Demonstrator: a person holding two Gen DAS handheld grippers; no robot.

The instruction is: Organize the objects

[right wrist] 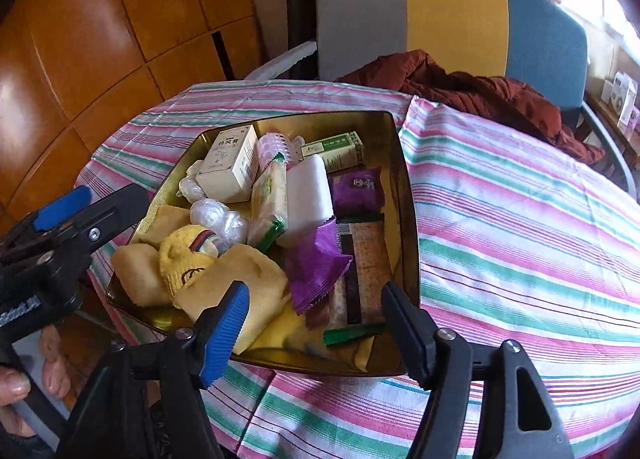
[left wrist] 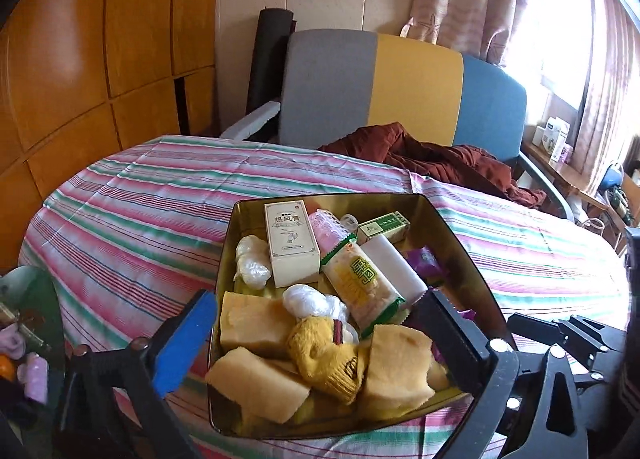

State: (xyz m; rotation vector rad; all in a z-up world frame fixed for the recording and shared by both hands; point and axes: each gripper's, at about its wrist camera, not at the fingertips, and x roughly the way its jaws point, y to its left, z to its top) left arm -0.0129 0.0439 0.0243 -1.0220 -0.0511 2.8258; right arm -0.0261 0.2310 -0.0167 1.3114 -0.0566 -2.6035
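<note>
A gold tin tray sits on the striped tablecloth, packed with several items. Among them are a white box, a green box, a snack packet, a white block, purple packets, a yellow sock and yellow sponges. My left gripper stands wide open over the tray's near end, gripping nothing. My right gripper is open above the tray's near edge, its pads clear of the sponge below.
A chair with a grey, yellow and blue back stands behind the table, a dark red garment heaped on it. Wooden cabinets fill the left. Small boxes sit on a shelf at right. A person's hand shows at lower left.
</note>
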